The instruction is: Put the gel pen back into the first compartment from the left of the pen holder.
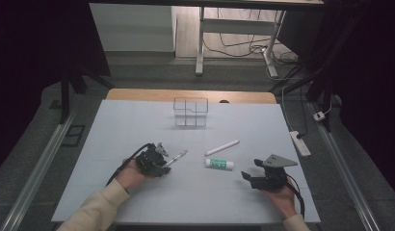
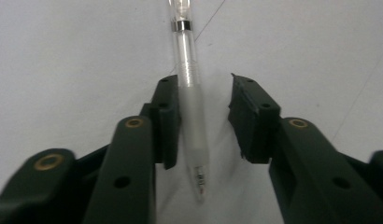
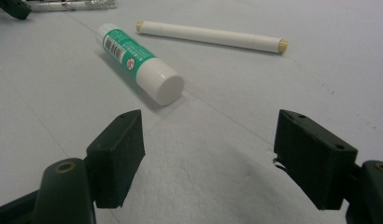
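Observation:
A clear pen (image 2: 189, 93) lies on the white table between the jaws of my left gripper (image 2: 204, 84). The left pad rests against the pen's barrel and the right pad stands clear of it, so the gripper is open around the pen. In the high view the left gripper (image 1: 162, 163) sits left of centre with the pen (image 1: 177, 157) sticking out to its right. My right gripper (image 1: 251, 178) rests open near the front right with nothing between its pads. A green and white glue stick (image 3: 138, 60) lies a little beyond the right gripper (image 3: 210, 121).
A white marker (image 1: 222, 147) lies slanted behind the glue stick (image 1: 219, 164). A clear divided organiser (image 1: 190, 112) stands at the table's far middle. The white table (image 1: 138, 125) ends close behind the organiser; a desk frame and cables stand on the floor beyond.

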Demonstrator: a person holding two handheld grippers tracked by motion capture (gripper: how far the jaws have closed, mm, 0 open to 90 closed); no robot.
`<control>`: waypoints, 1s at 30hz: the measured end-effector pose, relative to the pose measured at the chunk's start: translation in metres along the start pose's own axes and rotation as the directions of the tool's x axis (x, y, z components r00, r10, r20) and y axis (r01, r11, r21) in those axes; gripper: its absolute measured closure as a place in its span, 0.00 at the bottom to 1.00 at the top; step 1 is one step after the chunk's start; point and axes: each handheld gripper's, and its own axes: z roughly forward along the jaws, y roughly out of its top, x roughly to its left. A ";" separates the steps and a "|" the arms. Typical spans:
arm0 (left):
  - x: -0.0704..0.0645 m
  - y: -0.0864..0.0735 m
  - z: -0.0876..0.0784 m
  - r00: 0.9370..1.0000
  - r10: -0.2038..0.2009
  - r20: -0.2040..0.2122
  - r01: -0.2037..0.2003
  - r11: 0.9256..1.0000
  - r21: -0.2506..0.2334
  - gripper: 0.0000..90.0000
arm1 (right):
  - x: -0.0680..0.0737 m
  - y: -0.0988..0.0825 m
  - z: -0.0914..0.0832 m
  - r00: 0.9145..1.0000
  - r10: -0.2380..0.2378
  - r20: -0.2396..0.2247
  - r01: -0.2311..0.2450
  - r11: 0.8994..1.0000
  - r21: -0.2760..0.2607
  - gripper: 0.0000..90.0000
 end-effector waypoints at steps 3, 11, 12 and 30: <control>0.001 0.001 0.000 1.000 -0.009 0.002 0.009 1.000 0.005 0.77 | 0.000 0.000 0.000 1.000 -0.001 0.000 0.001 1.000 -0.001 0.26; 0.002 0.003 0.001 1.000 -0.015 -0.012 0.015 1.000 0.011 0.88 | 0.000 0.000 -0.001 1.000 -0.004 0.001 0.004 1.000 0.002 0.27; 0.001 0.003 0.000 1.000 -0.008 -0.017 0.008 1.000 0.012 0.88 | 0.000 0.000 -0.001 1.000 -0.004 0.001 0.004 1.000 0.002 0.26; 0.016 -0.005 -0.024 0.995 -0.037 0.093 0.049 0.991 -0.126 0.89 | 0.005 0.012 -0.006 1.000 -0.029 0.009 0.029 0.999 -0.031 0.27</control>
